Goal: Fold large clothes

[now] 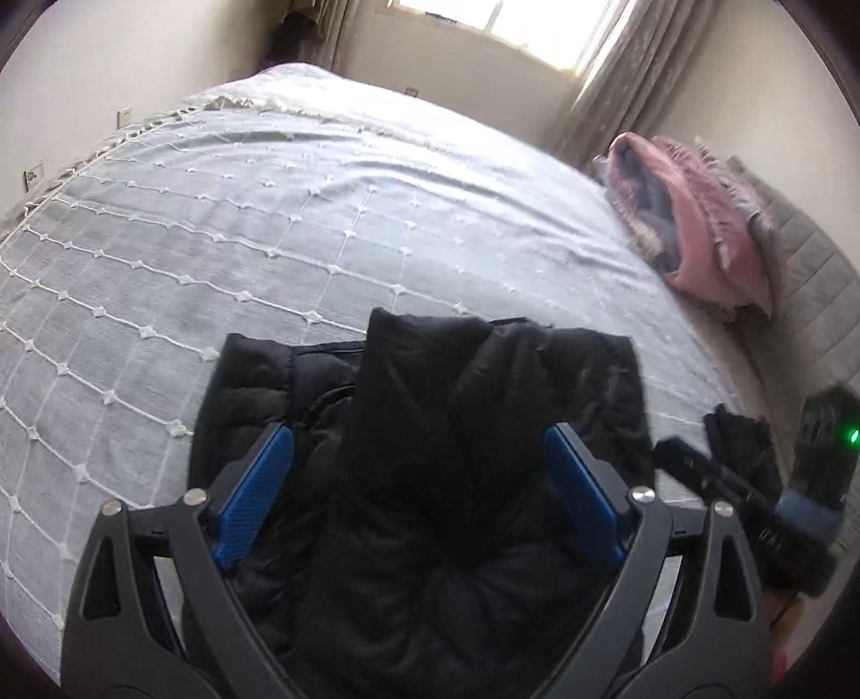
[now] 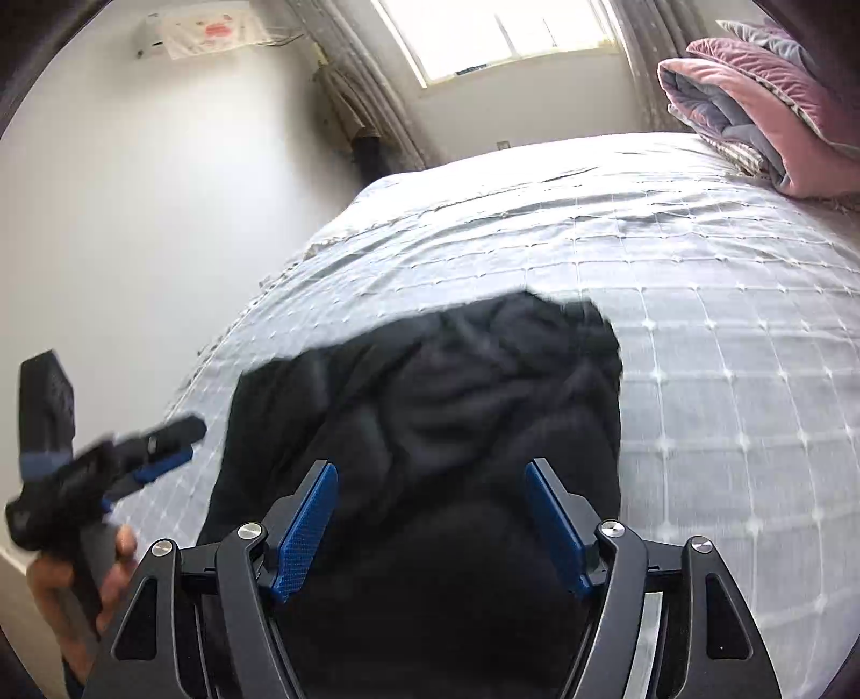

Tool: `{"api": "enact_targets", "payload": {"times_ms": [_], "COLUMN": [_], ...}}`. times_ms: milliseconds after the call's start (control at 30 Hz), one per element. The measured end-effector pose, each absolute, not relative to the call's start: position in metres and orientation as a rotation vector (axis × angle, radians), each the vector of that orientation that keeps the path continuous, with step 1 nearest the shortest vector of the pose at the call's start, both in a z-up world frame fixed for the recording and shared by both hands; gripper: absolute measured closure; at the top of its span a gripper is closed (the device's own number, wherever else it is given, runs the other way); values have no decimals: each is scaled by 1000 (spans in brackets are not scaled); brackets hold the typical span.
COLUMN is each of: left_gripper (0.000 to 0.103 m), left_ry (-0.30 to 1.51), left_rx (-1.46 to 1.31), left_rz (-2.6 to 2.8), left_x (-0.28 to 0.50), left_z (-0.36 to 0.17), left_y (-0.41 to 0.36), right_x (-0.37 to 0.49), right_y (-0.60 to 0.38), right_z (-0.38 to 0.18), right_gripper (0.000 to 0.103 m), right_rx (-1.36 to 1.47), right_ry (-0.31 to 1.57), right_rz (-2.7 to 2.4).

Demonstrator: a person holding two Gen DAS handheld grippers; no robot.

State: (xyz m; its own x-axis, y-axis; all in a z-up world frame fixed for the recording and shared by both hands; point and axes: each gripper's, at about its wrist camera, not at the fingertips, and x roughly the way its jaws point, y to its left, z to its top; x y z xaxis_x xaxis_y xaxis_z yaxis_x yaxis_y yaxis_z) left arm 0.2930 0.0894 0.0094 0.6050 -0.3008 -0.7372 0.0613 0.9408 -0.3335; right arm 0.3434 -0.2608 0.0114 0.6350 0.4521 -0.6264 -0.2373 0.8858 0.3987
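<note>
Black quilted puffer jacket [image 1: 430, 430] on bed [image 1: 215, 242]: soft, bulky, slippery; pinch hem corners. Both grippers' [image 1: 419, 484] [image 2: 430, 516] jaws spread, empty.

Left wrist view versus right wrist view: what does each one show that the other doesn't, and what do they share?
Only the left wrist view shows wall sockets beside the bed and the right gripper from outside. Only the right wrist view shows the covered wall unit, the left gripper from outside and the bare hand holding it. Both show the black puffer jacket on the grey bedspread, the pink folded blanket, the window, and open jaws.
</note>
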Motion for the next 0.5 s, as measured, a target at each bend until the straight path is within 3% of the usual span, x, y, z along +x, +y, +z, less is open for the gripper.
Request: {"api": "enact_targets", "payload": {"times_ms": [133,500], "left_gripper": [8,6], "left_ry": [964,924], "left_rx": [-312,-275], "left_rz": [-117,-39], "left_x": [315,310], "left_z": [-37,-56], "left_y": [89,95], "right_x": [386,424], "right_y": [-257,-190], "right_z": [4,-62], "right_gripper": [34,32], "right_rx": [292,100], "right_ry": [884,994], "right_rz": [380,326]}}
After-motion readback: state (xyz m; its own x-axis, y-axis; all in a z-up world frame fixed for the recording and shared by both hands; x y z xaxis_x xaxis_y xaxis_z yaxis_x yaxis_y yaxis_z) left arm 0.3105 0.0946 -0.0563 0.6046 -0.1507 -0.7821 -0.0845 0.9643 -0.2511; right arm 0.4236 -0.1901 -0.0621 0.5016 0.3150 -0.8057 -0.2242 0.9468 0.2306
